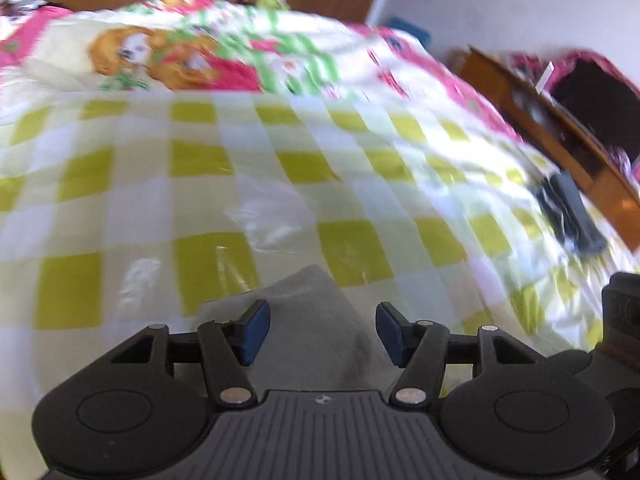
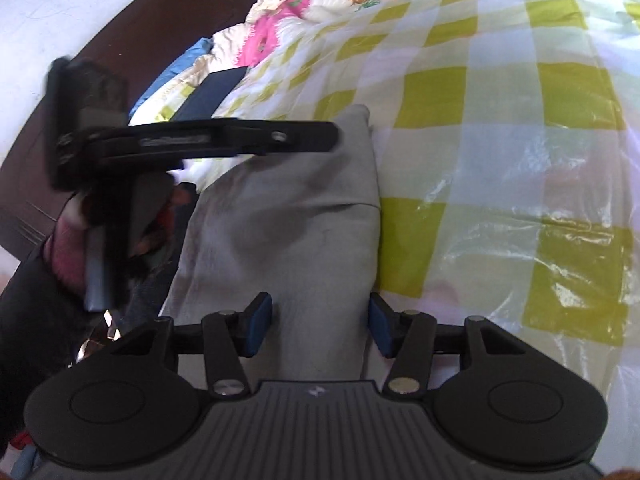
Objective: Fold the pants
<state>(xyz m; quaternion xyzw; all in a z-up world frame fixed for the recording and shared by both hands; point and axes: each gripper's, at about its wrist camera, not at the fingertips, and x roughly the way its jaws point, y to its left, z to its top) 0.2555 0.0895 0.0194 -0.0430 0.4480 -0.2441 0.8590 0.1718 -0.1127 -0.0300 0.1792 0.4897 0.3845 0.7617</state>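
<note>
Pants (image 2: 296, 216): grey fabric, lying on the bed over a clear plastic sheet (image 2: 532, 216) that covers a yellow-green and white checked cover (image 2: 568, 92). In the right wrist view the garment runs lengthwise from the lower edge upward, with a folded layer forming a crosswise edge partway along and a narrow end pointing away. In the left wrist view only one grey corner (image 1: 316, 320) shows.

Right gripper (image 2: 316, 326): fingers spread, blue pads (image 2: 258, 326) either side of the near portion of the pants; fabric lies between them, not pinched.

Left gripper (image 1: 322, 334): fingers spread, blue pads (image 1: 254, 332) apart over the grey corner; nothing clamped. Seen side-on in the right wrist view (image 2: 320, 136), its tip is over the far end of the pants; contact cannot be told there.

Cartoon-print quilt (image 1: 168, 52): pink, white and green, bunched at the far side of the bed.

Dark flat item (image 2: 212, 96): on the bed near the quilt edge, identity unclear.

Wooden furniture (image 1: 560, 128): beside the bed, blurred.
</note>
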